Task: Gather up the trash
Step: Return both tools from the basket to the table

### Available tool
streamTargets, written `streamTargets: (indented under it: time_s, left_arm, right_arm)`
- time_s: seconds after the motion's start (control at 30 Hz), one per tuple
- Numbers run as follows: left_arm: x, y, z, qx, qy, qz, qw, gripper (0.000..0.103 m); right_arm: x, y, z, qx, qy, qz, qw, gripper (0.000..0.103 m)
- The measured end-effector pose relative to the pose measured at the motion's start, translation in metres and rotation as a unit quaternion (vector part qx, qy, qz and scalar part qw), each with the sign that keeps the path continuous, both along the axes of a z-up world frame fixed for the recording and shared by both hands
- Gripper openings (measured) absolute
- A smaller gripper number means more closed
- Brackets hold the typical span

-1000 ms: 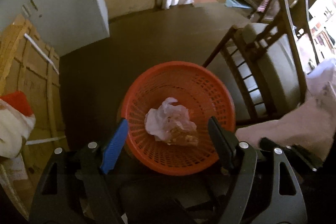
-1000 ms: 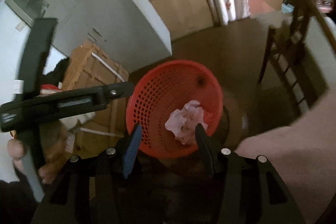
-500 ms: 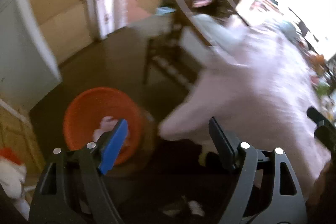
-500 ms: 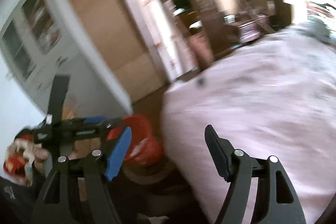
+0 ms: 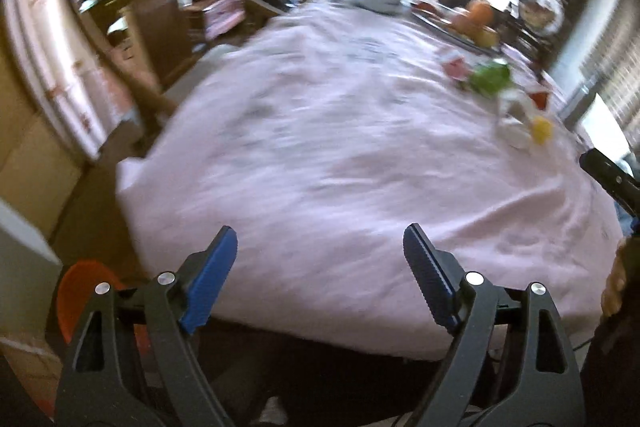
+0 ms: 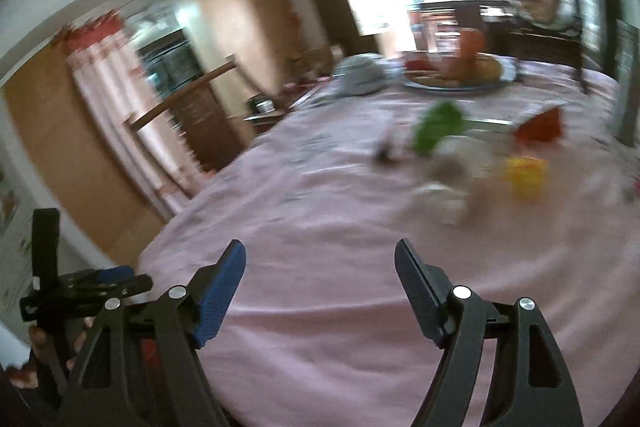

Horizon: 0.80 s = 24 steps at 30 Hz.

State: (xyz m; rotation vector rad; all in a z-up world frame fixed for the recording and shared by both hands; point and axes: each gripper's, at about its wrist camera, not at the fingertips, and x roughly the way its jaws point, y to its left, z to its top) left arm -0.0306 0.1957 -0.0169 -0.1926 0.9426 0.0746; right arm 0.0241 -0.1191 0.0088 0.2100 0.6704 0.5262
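On my left black plastic clamp-style gripper (image 5: pixel 320 247), one finger carries a blue ribbed pad (image 5: pixel 212 279), the other a dark ribbed pad. Silver screws sit behind each finger. My right black plastic clamp-style gripper (image 6: pixel 320 267) shows identical pads and screws.

Round table under a wrinkled pale pink cloth (image 5: pixel 340 155) fills both views. At its far side: a pale grey-blue domed lidded pot (image 6: pixel 360 75) beside a round tray of orange fruit (image 6: pixel 460 75). Dark wooden curved-back chair (image 5: pixel 132 39) stands at the table's left edge. Pink-patterned white curtain (image 6: pixel 120 115) hangs beyond it. All blurred.
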Motion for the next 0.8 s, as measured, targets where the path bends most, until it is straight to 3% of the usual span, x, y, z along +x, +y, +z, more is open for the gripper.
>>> streamTargets:
  time_s: [0.37, 0.53, 0.67, 0.8]
  left_arm:
    - [0.067, -0.107, 0.006, 0.007, 0.003, -0.103, 0.9947, 0.084]
    - [0.091, -0.135, 0.011, 0.009, 0.003, -0.123, 0.9924, 0.084]
    - [0.117, -0.157, 0.020, 0.003, -0.008, -0.137, 0.9905, 0.086]
    - [0.147, -0.182, 0.023, -0.001, -0.020, -0.148, 0.9887, 0.088]
  right_arm:
    - [0.042, -0.105, -0.029, -0.024, 0.032, -0.130, 0.991, 0.082]
    - [0.070, -0.125, -0.035, -0.054, 0.035, -0.145, 0.987, 0.082]
    - [0.091, -0.129, -0.028, -0.039, 0.045, -0.135, 0.989, 0.082]
    - [0.114, -0.129, -0.016, -0.094, 0.018, -0.165, 0.982, 0.082]
